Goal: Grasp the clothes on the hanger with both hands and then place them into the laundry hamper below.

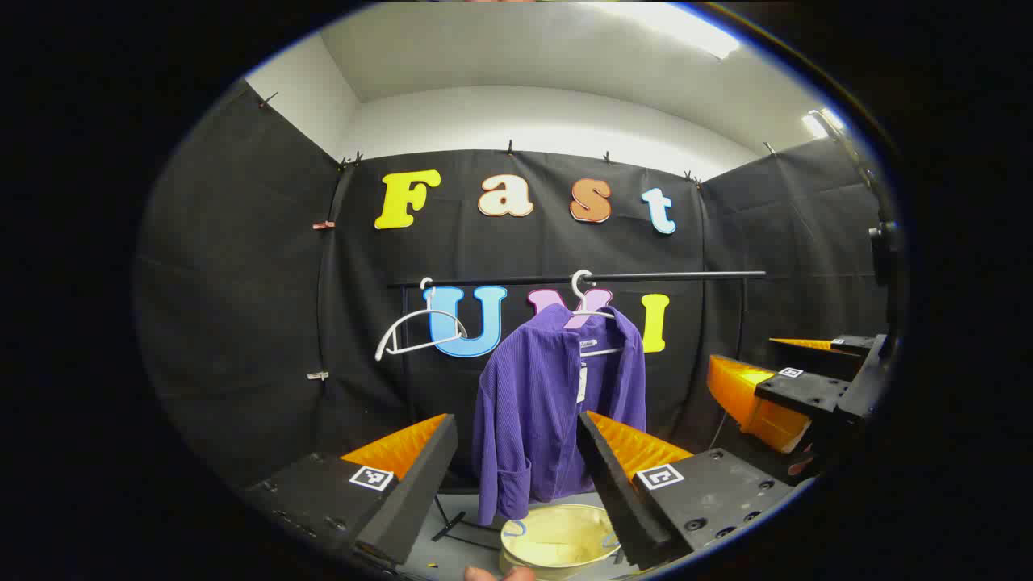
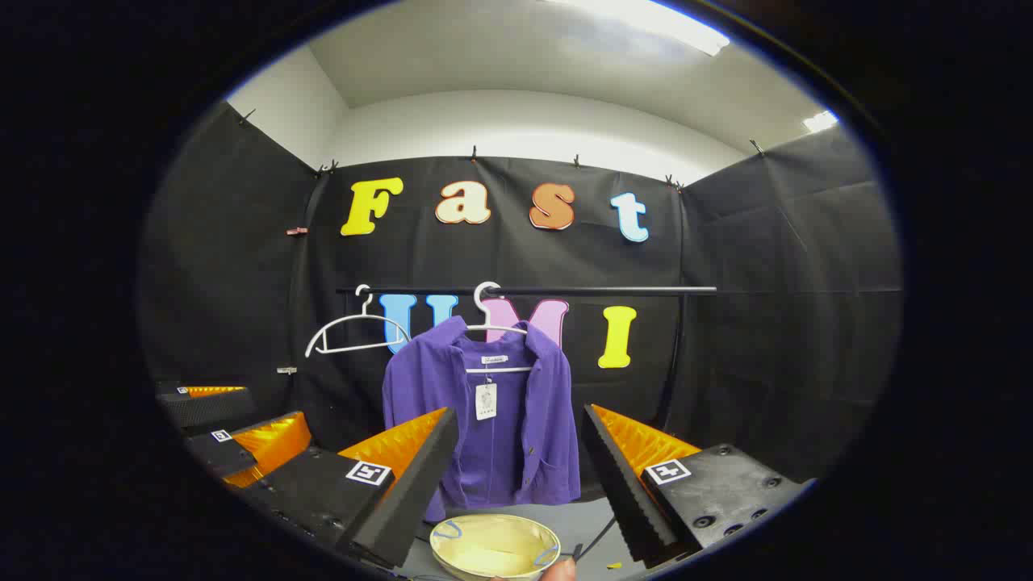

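Both tongs released, facing the rail.
My L tongs (image 1: 516,452) & R tongs (image 2: 516,448) hold nothing; shirt (image 2: 484,420) on hanger (image 2: 494,323), hamper (image 2: 494,546) below.

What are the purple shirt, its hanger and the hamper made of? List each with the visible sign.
Purple shirt: soft ribbed cloth, maybe corduroy, matte; fine vertical lines show in the left gripper view.
Hanger: thin, white and smooth, likely plastic or coated wire; cannot tell which.
Laundry hamper: pale yellow, faintly glossy lining, probably coated fabric.

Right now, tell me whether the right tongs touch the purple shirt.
Apart. The right gripper view shows the right tongs open, and the purple shirt hanging on the rail farther back, untouched.
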Available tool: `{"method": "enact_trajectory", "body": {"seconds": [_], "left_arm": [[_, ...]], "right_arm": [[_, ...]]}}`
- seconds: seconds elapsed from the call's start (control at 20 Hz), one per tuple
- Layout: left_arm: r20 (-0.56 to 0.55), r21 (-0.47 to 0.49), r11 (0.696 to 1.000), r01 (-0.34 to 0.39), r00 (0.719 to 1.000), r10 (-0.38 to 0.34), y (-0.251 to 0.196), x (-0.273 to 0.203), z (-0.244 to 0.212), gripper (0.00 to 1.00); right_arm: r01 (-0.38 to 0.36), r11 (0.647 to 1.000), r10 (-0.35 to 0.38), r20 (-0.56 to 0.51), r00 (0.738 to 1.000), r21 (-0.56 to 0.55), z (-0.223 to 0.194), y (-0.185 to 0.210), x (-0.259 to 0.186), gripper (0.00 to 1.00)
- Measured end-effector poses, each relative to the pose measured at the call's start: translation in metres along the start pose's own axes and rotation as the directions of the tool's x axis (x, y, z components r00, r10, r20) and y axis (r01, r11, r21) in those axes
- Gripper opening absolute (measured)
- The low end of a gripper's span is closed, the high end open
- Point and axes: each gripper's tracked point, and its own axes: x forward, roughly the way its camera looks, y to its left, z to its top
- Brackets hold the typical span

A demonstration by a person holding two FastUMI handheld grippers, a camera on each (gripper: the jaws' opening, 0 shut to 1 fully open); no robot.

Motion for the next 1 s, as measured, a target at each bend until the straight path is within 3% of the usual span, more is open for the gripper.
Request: {"method": "enact_trajectory", "body": {"seconds": [1.0], "left_arm": [[-0.004,0.015,0.999,0.031,1.0,-0.031,-0.006,0.002,-0.008,0.93]], "right_arm": [[0.013,1.0,-0.013,-0.004,1.0,-0.001,-0.01,0.004,0.01,0.98]]}}
